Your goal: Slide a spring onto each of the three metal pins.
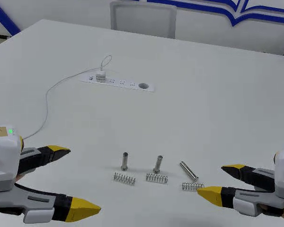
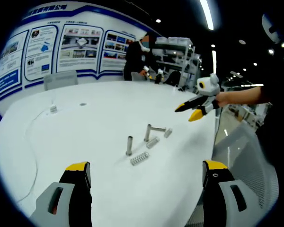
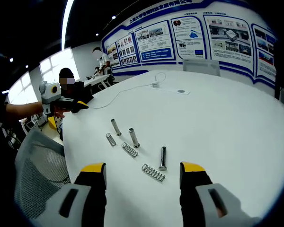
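3 small steel coil springs (image 1: 156, 178) lie beside 3 bare silver metal pins (image 1: 157, 164); left gripper (image 1: 83, 178) and right gripper (image 1: 210, 179) gape empty. Risk: a hard pinch could flick a spring away.

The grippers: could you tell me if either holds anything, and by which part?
Nothing held; left gripper and right gripper are open, away from the pins.
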`<act>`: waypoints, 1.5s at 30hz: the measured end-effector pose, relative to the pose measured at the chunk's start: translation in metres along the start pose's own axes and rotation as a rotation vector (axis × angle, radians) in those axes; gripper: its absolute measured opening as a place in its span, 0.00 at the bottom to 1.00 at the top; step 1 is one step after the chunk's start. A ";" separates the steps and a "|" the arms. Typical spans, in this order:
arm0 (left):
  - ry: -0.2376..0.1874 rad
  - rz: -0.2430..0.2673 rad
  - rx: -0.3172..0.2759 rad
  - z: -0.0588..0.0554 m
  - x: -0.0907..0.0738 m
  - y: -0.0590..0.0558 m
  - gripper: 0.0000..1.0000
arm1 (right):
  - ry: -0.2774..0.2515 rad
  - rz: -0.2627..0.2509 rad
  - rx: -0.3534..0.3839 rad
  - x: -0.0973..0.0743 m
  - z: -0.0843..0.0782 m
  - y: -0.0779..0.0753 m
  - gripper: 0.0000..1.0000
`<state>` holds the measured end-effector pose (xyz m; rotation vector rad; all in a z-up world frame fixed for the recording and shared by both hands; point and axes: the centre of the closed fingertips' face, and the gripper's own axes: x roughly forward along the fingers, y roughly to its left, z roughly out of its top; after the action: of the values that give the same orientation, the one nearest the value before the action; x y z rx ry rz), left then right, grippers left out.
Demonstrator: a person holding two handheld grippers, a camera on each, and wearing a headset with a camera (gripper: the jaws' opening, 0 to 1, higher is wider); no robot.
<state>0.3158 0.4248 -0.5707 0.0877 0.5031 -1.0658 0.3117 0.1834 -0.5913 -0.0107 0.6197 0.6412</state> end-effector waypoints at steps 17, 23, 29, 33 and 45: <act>-0.003 0.006 -0.037 -0.006 -0.002 0.004 0.99 | 0.032 -0.003 -0.045 0.031 0.010 -0.009 0.57; -0.008 0.019 -0.042 -0.006 -0.003 0.007 0.97 | 0.044 -0.011 -0.053 0.043 0.010 -0.014 0.53; 0.007 0.019 -0.010 -0.006 -0.004 0.005 0.97 | 0.063 -0.011 -0.043 0.054 0.007 -0.017 0.53; 0.021 0.028 0.020 -0.008 -0.005 0.006 0.96 | 0.077 -0.013 -0.041 0.060 0.002 -0.019 0.52; 0.008 0.070 0.010 -0.009 -0.015 0.017 0.94 | 0.112 -0.043 -0.038 0.077 -0.005 -0.035 0.43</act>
<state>0.3213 0.4475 -0.5747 0.1174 0.4992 -1.0000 0.3768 0.1971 -0.6428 -0.0958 0.7137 0.6134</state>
